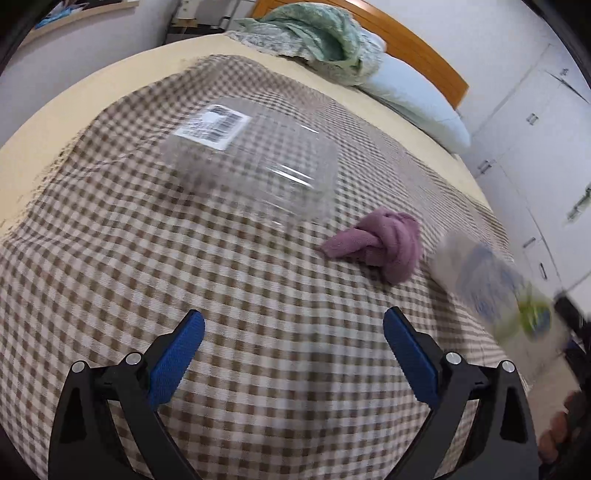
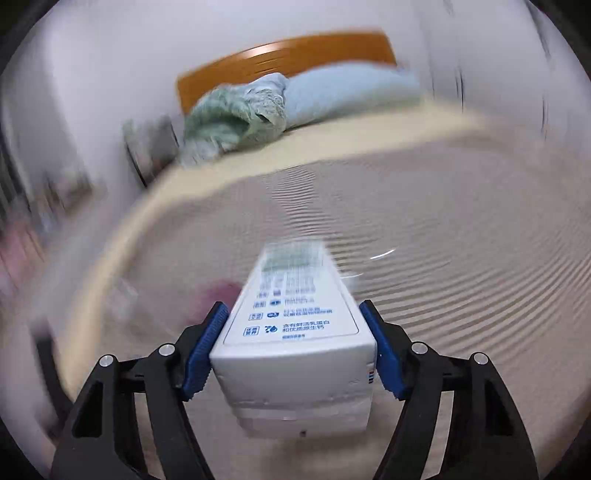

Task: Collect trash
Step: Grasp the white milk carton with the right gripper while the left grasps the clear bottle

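Two blue pads of the right tool [image 2: 293,343] are pressing on the sides of a white milk carton [image 2: 295,332], which is filling the lower centre of the right wrist view and pointing away toward the bed's wooden headboard [image 2: 284,62]. Blue print is showing on the top face of the carton. Behind it the picture is blurred, so the small things on the bed are not clear there.

In the left wrist view the left tool [image 1: 293,332] is hanging wide apart above the checkered blanket [image 1: 110,258], gripping nothing. Above it, in the middle of the frame, a clear plastic container [image 1: 258,166] with a barcode label is lying on the blanket. A purple knotted cloth [image 1: 384,243] is lying to the right of the container, apart from it. At the right edge the carton [image 1: 491,288] is appearing blurred. A green blanket [image 1: 317,33] and a pale blue pillow [image 1: 417,99] are lying at the top.
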`<state>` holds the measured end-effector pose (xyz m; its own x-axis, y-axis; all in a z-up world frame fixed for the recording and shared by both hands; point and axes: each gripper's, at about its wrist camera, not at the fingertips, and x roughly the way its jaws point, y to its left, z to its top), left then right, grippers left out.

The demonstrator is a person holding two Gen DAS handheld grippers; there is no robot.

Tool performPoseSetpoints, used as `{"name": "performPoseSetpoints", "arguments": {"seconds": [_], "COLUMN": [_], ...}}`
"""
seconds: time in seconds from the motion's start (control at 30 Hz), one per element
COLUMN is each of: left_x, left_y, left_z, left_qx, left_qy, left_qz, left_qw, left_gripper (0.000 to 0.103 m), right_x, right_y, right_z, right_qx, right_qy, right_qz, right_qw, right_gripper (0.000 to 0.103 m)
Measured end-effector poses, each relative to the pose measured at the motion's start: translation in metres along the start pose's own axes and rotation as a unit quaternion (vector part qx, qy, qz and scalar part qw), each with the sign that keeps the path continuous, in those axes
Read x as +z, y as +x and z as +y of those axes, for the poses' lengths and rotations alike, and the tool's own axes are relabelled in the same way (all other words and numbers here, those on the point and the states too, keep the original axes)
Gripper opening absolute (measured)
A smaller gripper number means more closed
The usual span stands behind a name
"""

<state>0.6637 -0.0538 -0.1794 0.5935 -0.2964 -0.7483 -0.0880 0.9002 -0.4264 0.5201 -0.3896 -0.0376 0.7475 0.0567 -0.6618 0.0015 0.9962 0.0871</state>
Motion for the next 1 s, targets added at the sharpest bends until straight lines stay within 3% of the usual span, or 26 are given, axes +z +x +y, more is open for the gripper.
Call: {"name": "performPoseSetpoints", "arguments": {"seconds": [0.07, 0.17, 0.27, 0.43, 0.53, 0.57, 0.63, 0.73, 0.83, 0.9, 1.0], "left_x": [-0.004, -0.014, -0.026, -0.040, -0.048, -0.050, -0.055, -0.066, -0.067, -0.065, -0.053], "left_y": [0.001, 0.005, 0.009, 0.009, 0.004, 0.003, 0.002, 0.004, 0.002, 0.003, 0.015], "left_z": [-0.011, -0.029, -0.042, -0.054, -0.062, -0.065, -0.068, -0.076, -0.093, -0.111, -0.162], "left_qx": [-0.008, -0.008, 0.000, -0.002, -0.012, -0.018, -0.022, -0.029, -0.066, -0.088, -0.087], "left_qy": [0.025, 0.070, 0.098, 0.116, 0.130, 0.133, 0.140, 0.155, 0.164, 0.169, 0.216], "left_qz": [0.007, 0.016, 0.026, 0.034, 0.027, 0.024, 0.023, 0.021, 0.013, 0.013, 0.008], "left_qw": [0.9996, 0.9974, 0.9948, 0.9926, 0.9911, 0.9906, 0.9897, 0.9873, 0.9841, 0.9816, 0.9724], "left_gripper": [0.094, 0.094, 0.094, 0.094, 0.094, 0.094, 0.094, 0.094, 0.094, 0.094, 0.093], "right_x": [-0.014, -0.056, -0.097, -0.109, -0.108, -0.104, -0.098, -0.095, -0.096, -0.101, -0.109], "right_y": [-0.015, -0.009, 0.015, 0.027, 0.026, 0.019, -0.010, -0.039, -0.049, -0.053, -0.057], "right_z": [-0.007, -0.011, -0.014, -0.025, -0.037, -0.035, -0.022, -0.043, -0.086, -0.115, -0.143], "right_qx": [-0.049, -0.057, -0.070, -0.058, -0.042, -0.057, -0.141, -0.144, -0.160, -0.166, -0.174], "right_qy": [-0.058, -0.090, -0.094, -0.055, -0.002, -0.007, -0.066, -0.060, -0.022, 0.009, 0.039], "right_qz": [0.019, 0.084, 0.114, 0.111, 0.110, 0.099, 0.037, 0.009, 0.009, 0.009, 0.013], "right_qw": [0.997, 0.991, 0.987, 0.991, 0.993, 0.993, 0.987, 0.988, 0.987, 0.986, 0.984], "right_gripper": [0.070, 0.070, 0.073, 0.075, 0.067, 0.067, 0.067, 0.067, 0.067, 0.067, 0.067]}}
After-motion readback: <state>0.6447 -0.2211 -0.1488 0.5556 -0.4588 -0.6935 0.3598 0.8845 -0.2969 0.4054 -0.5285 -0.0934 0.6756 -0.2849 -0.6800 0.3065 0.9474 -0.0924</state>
